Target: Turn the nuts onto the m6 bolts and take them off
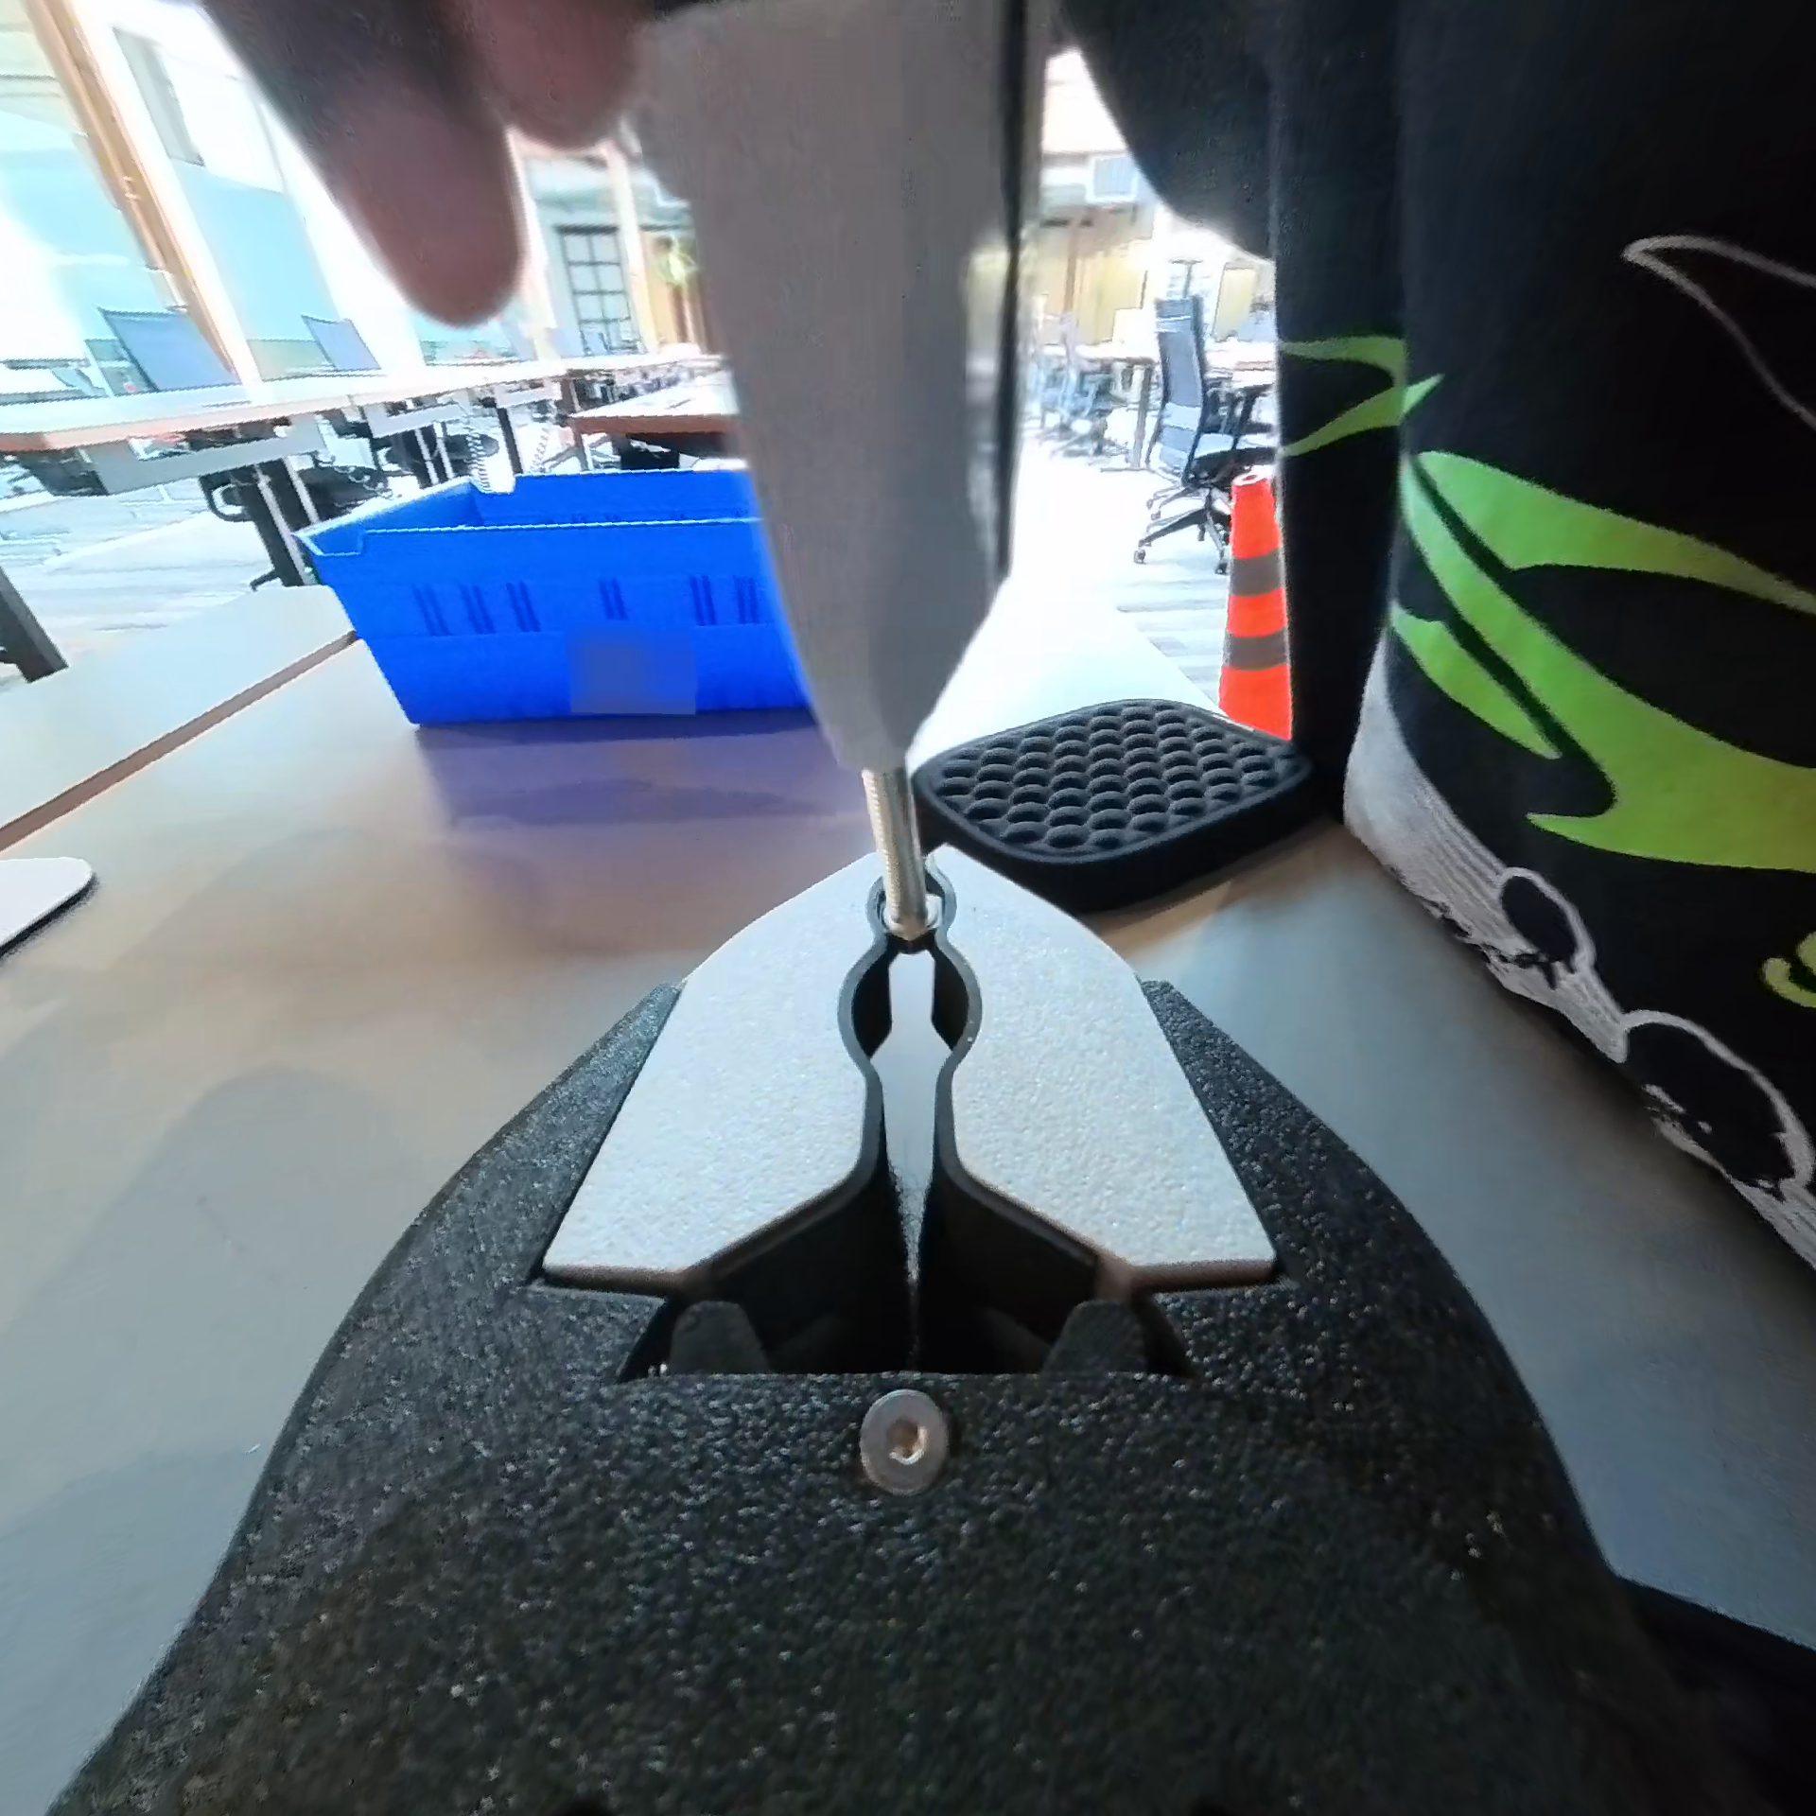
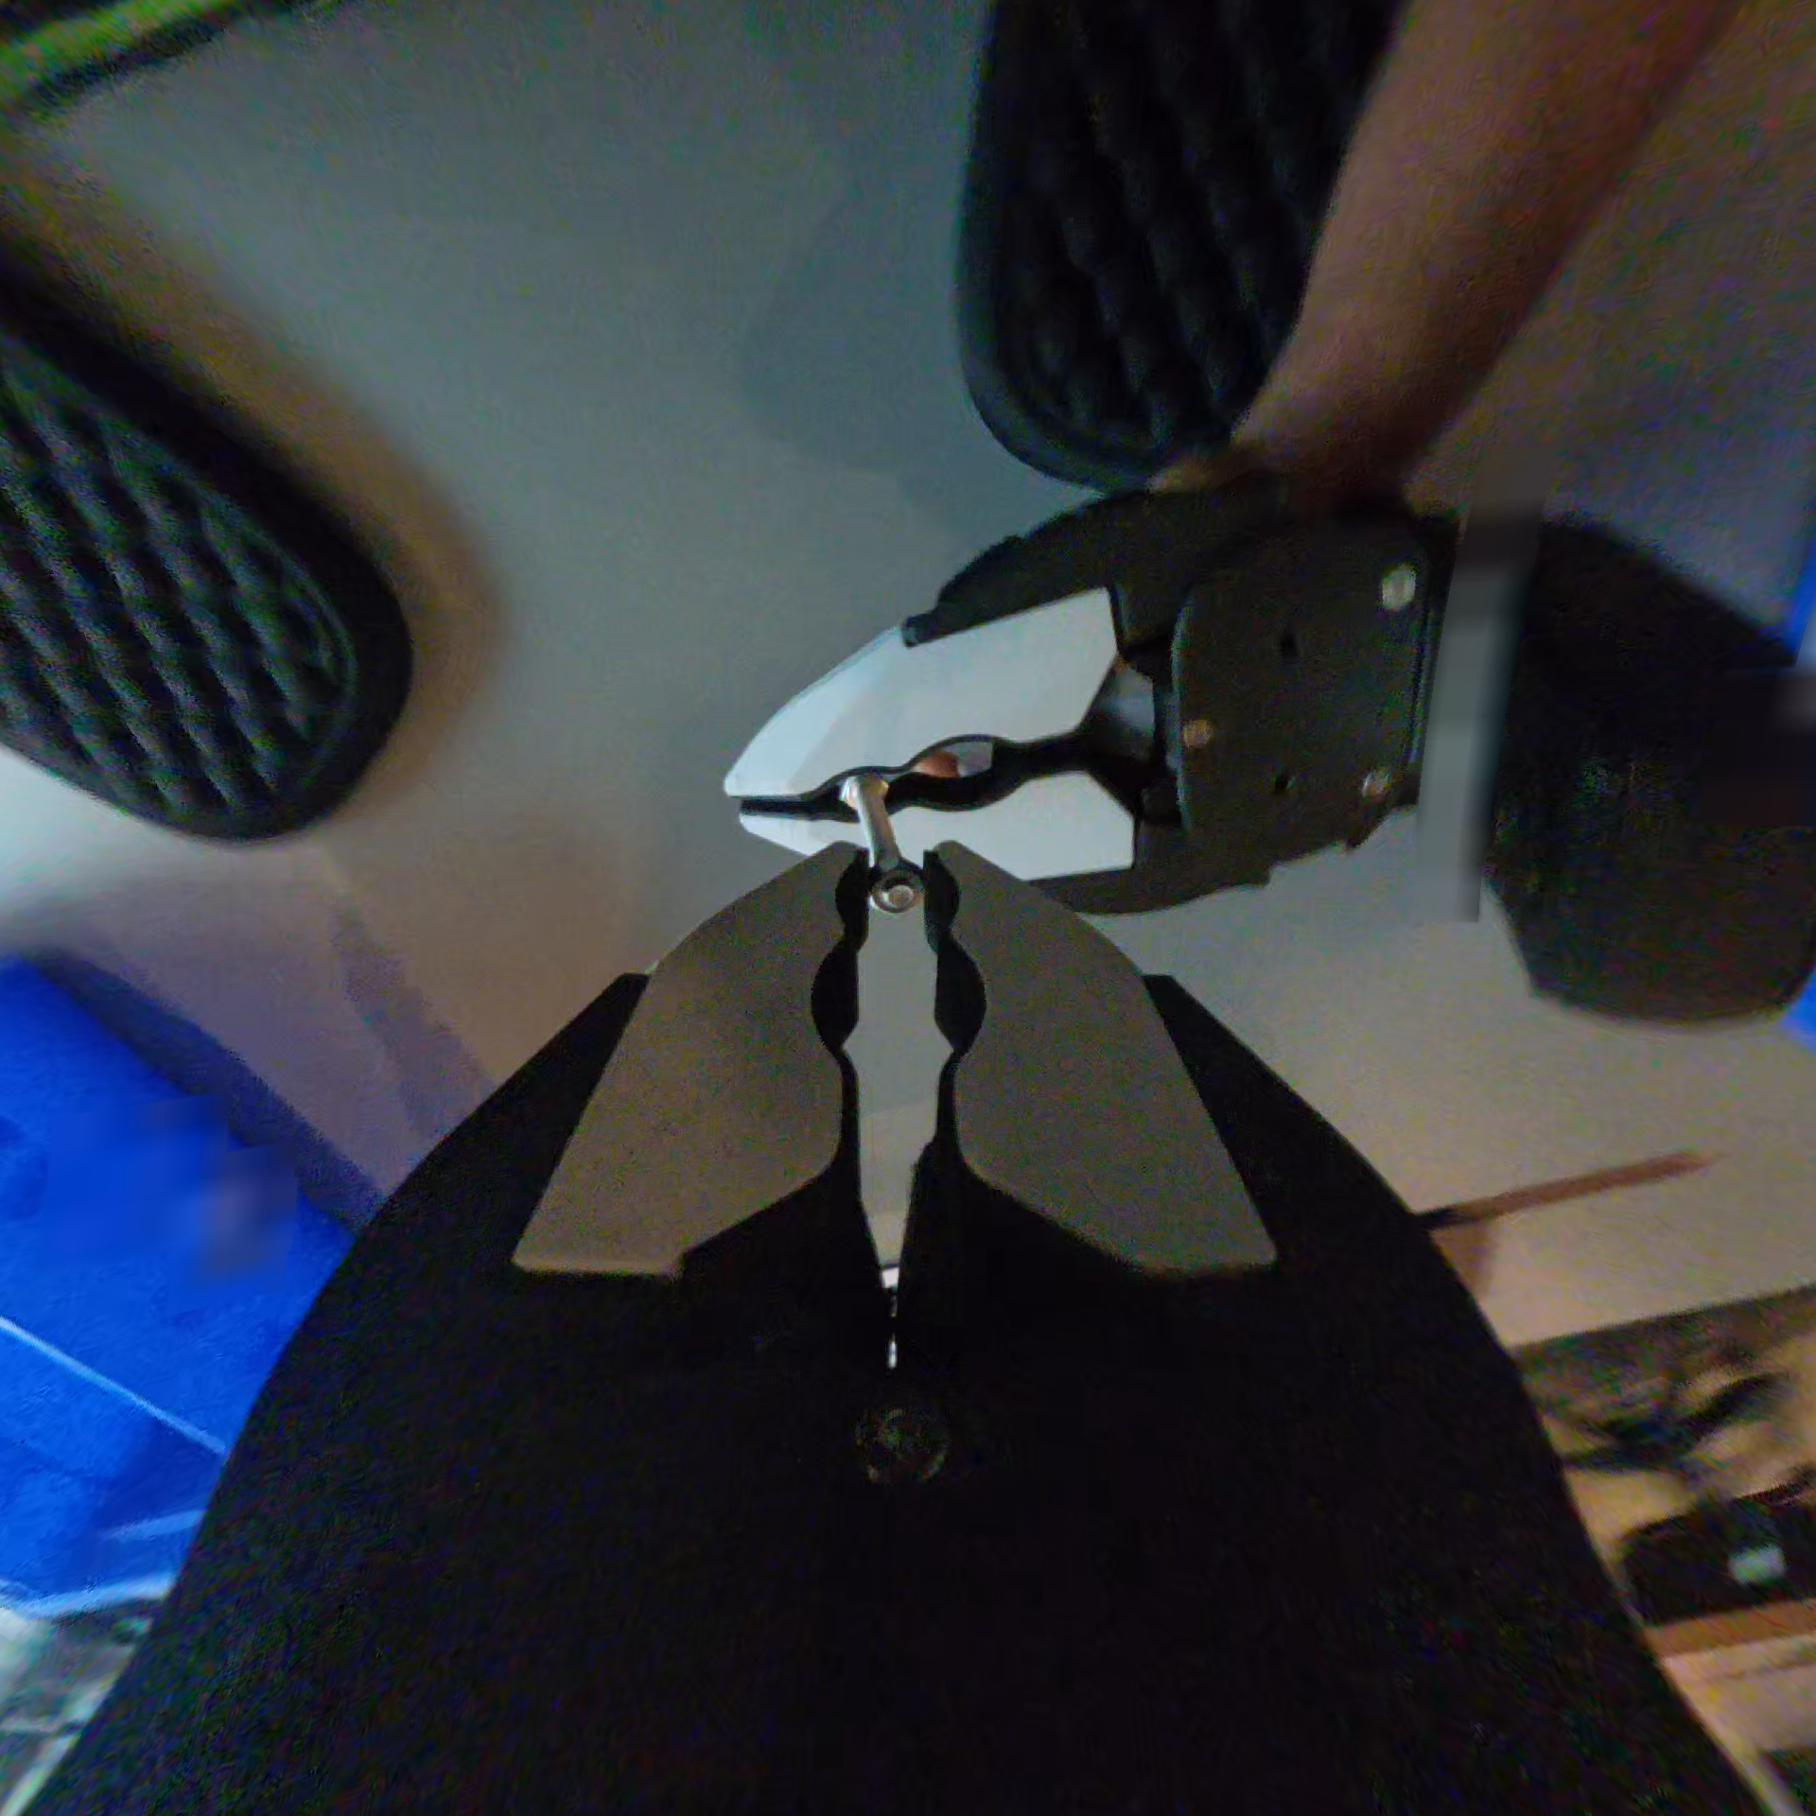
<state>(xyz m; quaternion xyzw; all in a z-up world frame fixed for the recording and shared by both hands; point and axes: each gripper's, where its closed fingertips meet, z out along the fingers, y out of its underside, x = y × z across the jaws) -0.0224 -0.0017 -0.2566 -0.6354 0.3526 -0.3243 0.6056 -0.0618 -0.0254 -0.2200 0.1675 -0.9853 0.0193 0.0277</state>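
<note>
In the right wrist view alone, right jaws flank the bolt head (image 2: 896, 892); left jaws clench its nut (image 1: 912, 926).

M6 bolt (image 1: 896, 845): silver, threaded shank, standing nearly upright off the table, head end up. Nut (image 1: 909, 924) on its lower end, silver, seated in the fingertip notch of the left gripper (image 1: 909, 929), pinched on both sides. Bolt head (image 2: 894, 894) sits between fingertips of the right gripper (image 2: 894, 889).

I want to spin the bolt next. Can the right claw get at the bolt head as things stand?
Probably yes. The bolt head already sits between the right claw's fingertips with nothing in the way; the left claw grips only the far end, at the nut.
</note>
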